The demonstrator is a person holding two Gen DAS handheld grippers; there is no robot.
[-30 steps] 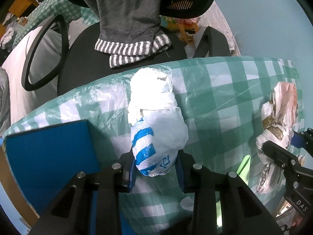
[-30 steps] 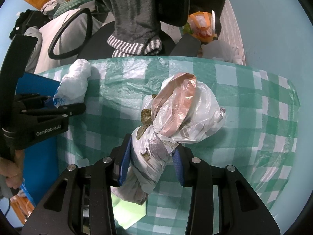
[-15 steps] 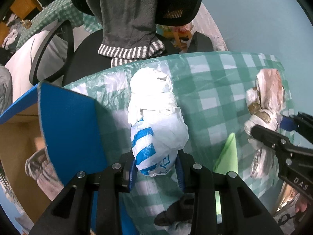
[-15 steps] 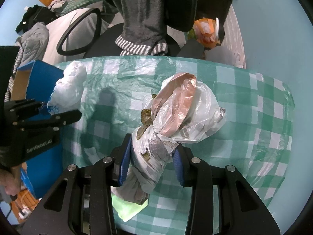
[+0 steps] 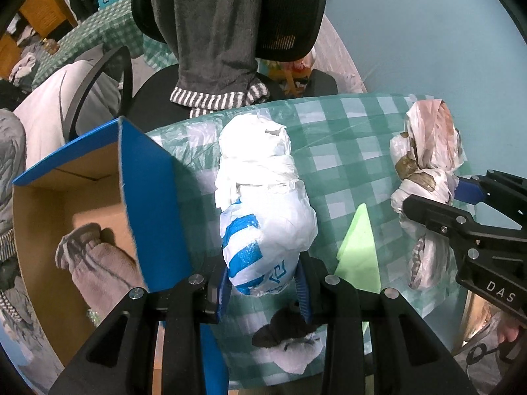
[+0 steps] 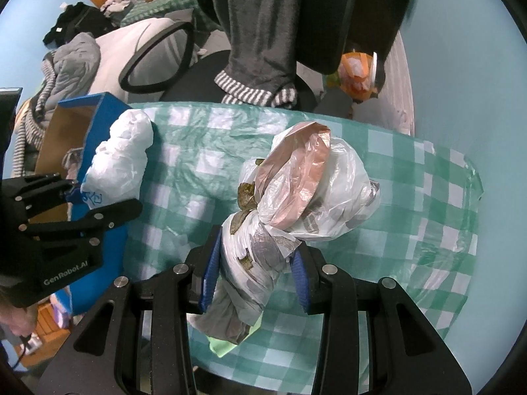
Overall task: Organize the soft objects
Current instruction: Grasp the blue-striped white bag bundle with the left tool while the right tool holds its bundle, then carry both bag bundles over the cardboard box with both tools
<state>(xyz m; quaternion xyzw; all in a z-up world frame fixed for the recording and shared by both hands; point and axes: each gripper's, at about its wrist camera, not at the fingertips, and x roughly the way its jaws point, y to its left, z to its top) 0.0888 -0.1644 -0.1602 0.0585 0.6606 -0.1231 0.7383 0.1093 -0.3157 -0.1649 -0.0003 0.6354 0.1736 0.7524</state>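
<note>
My left gripper [image 5: 263,283] is shut on a white plastic bag bundle with blue stripes [image 5: 260,204], held above the green checked table [image 5: 346,151]. In the right wrist view the same bundle [image 6: 122,161] hangs beside the blue cardboard box [image 6: 98,112]. My right gripper [image 6: 255,268] is shut on a knotted bundle of white, pink and brown plastic bags [image 6: 296,191]; it shows in the left wrist view as the bundle [image 5: 425,164] at the right. The open blue box [image 5: 151,204] stands left of the table with a rolled grey-pink sock [image 5: 95,263] inside.
A light green sheet [image 5: 359,250] and a dark and white cloth [image 5: 290,335] lie on the table under the bundles. A black office chair with grey striped-cuff clothing [image 5: 217,49] stands behind the table. A light blue wall [image 5: 428,33] is at the right.
Both grippers have risen with their bundles, so the table looks smaller. The left one drifted toward the blue box, whose open inside and sock now show.
</note>
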